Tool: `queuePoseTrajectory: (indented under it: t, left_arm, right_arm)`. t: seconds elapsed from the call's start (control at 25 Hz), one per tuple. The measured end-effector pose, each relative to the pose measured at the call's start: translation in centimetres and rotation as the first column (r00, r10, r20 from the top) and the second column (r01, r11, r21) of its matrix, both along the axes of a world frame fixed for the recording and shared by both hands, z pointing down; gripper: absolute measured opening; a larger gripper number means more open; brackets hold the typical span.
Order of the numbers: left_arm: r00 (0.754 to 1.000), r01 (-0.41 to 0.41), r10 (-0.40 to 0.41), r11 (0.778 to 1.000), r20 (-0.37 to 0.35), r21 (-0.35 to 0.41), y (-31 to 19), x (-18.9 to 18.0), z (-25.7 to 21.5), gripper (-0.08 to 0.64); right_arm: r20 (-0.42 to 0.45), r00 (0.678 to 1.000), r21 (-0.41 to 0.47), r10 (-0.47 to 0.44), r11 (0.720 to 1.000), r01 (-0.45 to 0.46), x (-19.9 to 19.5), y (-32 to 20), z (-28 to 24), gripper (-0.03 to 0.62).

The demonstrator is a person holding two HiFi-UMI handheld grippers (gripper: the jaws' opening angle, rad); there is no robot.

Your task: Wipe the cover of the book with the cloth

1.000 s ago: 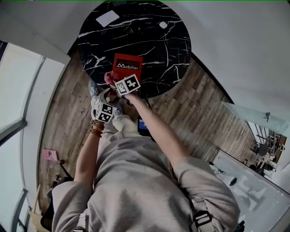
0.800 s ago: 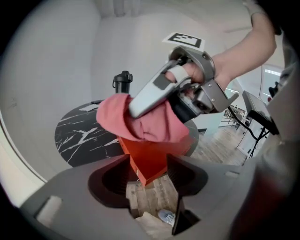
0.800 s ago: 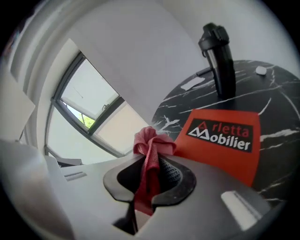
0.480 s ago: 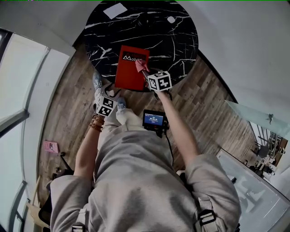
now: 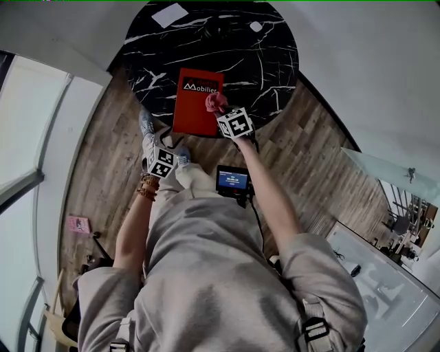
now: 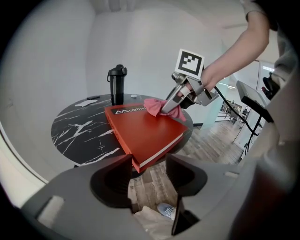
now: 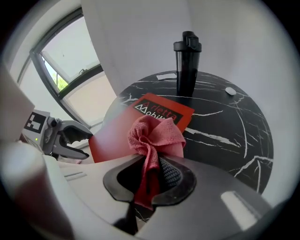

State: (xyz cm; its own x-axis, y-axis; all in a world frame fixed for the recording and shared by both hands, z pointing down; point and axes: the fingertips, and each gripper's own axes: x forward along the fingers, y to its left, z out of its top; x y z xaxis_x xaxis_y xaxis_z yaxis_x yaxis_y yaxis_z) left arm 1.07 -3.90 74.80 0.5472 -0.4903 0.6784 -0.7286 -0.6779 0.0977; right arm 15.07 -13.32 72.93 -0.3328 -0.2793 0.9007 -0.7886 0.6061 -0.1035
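Right hand-held gripper (image 7: 150,176): we've got the jaws clamped tight on the pink cloth (image 7: 154,133), whose bunched end is down on the book's cover.
Left hand-held gripper (image 6: 149,176): jaws wide apart, just eased in a touch, nothing between them. It hangs off the counter's near edge, clear of the book.
Book (image 5: 192,106): red with white lettering at its far end. It lies flat at the near edge of the black marbled counter (image 5: 261,62), one corner jutting past it.
Gripper views only: we see a black bottle (image 7: 187,63) upright towards the far edge.
Head view only: a white sheet (image 5: 170,14) at the far edge.
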Motion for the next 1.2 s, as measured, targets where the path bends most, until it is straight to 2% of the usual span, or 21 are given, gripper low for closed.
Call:
queuePoseTrajectory:
  t: [0.36, 0.52, 0.72, 0.92, 1.2]
  left_arm:
    - [0.999, 0.027, -0.027, 1.0, -0.018, 0.004, -0.2, 0.2, 0.2, 0.209]
    - [0.999, 0.033, -0.033, 0.999, -0.023, 0.002, -0.1, 0.1, 0.2, 0.21]
    - [0.998, 0.045, -0.045, 0.999, -0.033, 0.011, -0.3, 0.4, 0.1, 0.212]
    - [0.998, 0.055, -0.054, 0.998, -0.041, 0.009, -0.3, 0.4, 0.2, 0.215]
    - [0.997, 0.059, -0.059, 0.998, -0.049, 0.002, -0.3, 0.4, 0.2, 0.215]
  right_arm:
    - [-0.045, 0.998, -0.033, -0.035, 0.999, 0.033, -0.3, 0.1, 0.1, 0.061]
    - [-0.116, 0.986, -0.006, -0.119, 0.993, 0.119, -1.0, 0.6, -0.1, 0.061]
    - [-0.121, 0.98, -0.012, -0.16, 0.987, 0.16, -1.9, 1.0, -0.4, 0.061]
    - [-0.116, 0.97, -0.036, -0.212, 0.977, 0.209, -4.2, 2.2, 0.2, 0.061]
    - [-0.12, 0.941, -0.049, -0.315, 0.949, 0.312, -8.5, 3.9, 0.0, 0.061]
